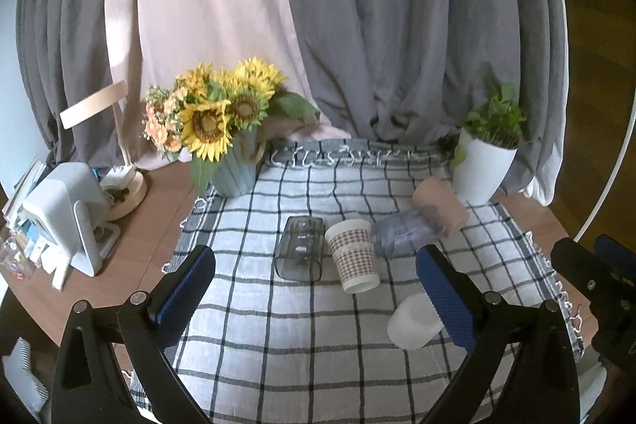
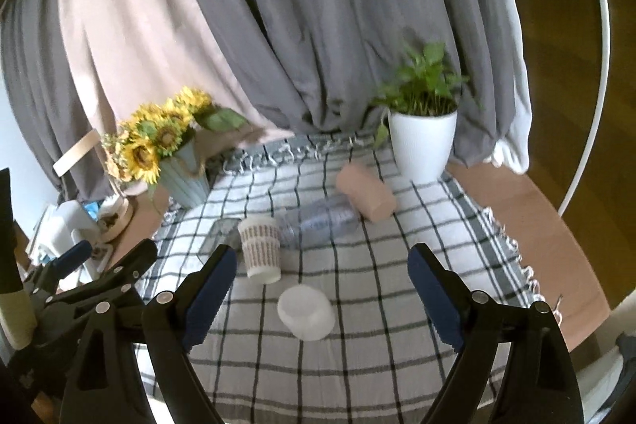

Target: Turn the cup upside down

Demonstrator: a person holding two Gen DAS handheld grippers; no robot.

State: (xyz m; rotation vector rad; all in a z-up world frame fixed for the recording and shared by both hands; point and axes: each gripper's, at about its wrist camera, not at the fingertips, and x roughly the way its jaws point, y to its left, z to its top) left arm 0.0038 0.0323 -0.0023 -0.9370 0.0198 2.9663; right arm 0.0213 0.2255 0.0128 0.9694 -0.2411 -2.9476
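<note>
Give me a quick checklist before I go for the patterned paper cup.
1. Left gripper open and empty: ok.
2. Right gripper open and empty: ok.
3. Patterned cup standing wide end up, ready to flip: ok.
4. Room for the fingers: the dark clear box on one side and the clear ribbed cup, lying down, on the other crowd it: not ok.
5. Right gripper's straight path: the white cup stands in it: not ok.
6. Patterned cup empty inside: cannot tell.
</note>
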